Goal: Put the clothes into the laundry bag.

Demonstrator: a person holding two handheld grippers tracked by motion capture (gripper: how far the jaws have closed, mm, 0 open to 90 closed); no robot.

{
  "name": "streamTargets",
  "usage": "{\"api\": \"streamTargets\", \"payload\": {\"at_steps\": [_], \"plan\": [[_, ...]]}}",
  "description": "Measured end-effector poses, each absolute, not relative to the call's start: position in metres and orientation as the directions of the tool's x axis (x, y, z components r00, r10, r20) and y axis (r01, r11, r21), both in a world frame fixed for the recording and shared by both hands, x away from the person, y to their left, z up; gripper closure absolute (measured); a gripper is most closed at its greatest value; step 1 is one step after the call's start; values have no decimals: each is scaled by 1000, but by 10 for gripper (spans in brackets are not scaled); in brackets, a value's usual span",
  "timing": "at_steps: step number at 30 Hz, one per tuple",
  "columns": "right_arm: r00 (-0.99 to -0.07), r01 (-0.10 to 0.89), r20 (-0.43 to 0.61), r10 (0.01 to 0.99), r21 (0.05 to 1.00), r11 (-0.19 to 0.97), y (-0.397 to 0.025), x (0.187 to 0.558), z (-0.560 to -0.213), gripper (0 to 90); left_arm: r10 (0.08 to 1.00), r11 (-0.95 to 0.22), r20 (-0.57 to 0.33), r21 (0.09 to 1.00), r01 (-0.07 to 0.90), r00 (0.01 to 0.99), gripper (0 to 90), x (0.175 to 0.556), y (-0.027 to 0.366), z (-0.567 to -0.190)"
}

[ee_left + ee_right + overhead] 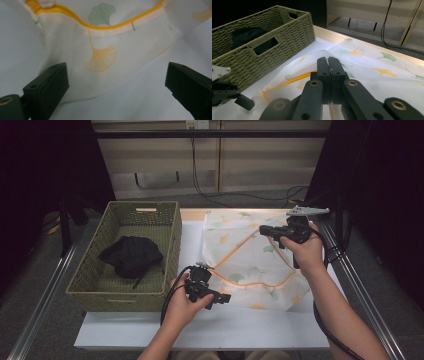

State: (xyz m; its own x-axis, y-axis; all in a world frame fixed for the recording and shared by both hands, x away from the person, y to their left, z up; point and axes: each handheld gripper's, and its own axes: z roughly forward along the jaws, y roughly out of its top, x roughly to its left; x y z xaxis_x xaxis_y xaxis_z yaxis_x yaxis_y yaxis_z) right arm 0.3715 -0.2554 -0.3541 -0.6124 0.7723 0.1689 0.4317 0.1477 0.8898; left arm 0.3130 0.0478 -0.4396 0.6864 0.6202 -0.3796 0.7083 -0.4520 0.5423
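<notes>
So far the ginkgo-print laundry bag (250,257) is spread on the white table (200,330) beside the wicker basket (170,232); its rim is pinched by the right gripper (264,231), while the left gripper (226,298) is held wide. Black clothing (131,256) is left in the basket, probably to be bagged.

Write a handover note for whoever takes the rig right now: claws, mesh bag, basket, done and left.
Right claw: shut on the mesh bag, lifting its yellow-trimmed opening.
Left claw: open, jaws wide, at the bag's near edge, gripping nothing.
Wicker basket: left of the bag, black garment inside it.
Done: one side of the opening is held up.
Left, probably: grip the other side with the left claw; garment not yet in the bag.
</notes>
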Motion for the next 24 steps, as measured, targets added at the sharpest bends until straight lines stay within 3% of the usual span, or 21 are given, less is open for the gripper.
{"api": "streamTargets", "payload": {"at_steps": [24], "plan": [[-612,444,178,770,884,148,-256,370,-357,891,587,-495,-369,541,680,721,40,343,47,-374]]}}
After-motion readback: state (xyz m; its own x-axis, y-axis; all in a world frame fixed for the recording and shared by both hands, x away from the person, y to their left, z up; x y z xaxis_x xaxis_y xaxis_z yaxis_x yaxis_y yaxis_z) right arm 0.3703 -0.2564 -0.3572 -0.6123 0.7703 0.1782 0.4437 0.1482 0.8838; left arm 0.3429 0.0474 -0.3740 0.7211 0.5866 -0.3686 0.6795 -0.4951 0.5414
